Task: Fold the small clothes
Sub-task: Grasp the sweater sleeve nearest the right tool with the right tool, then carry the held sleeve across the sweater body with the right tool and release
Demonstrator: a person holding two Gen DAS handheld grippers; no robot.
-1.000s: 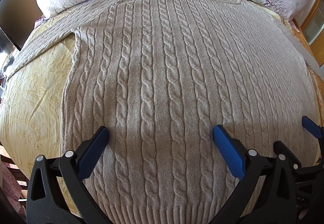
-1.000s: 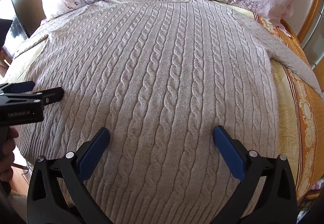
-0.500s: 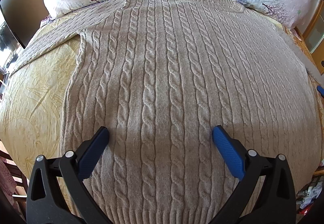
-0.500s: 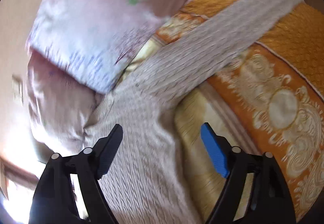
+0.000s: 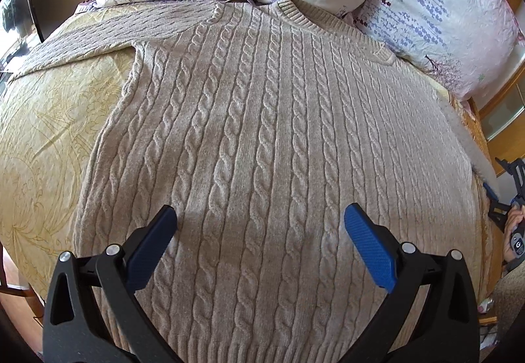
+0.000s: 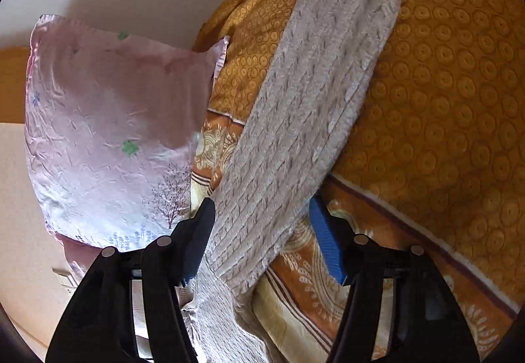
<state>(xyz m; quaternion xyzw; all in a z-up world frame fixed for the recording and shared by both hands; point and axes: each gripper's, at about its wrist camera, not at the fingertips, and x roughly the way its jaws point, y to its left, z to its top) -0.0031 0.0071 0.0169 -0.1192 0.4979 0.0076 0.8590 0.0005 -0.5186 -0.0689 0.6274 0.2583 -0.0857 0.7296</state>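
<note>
I am holding my left gripper (image 5: 259, 225) spread wide above the lower front of the cable-knit sweater (image 5: 279, 139), which is lying flat on the bedspread (image 5: 42, 133). My right gripper (image 6: 262, 228) is straddling the sweater's sleeve (image 6: 315, 94), fingers apart, pillow (image 6: 108, 133) lying to its left.

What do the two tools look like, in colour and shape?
Both the left tool and the right tool have black plastic frames with silver rivets and two flat fingers with blue ribbed pads. A small round logo marks the right one's handle.
</note>
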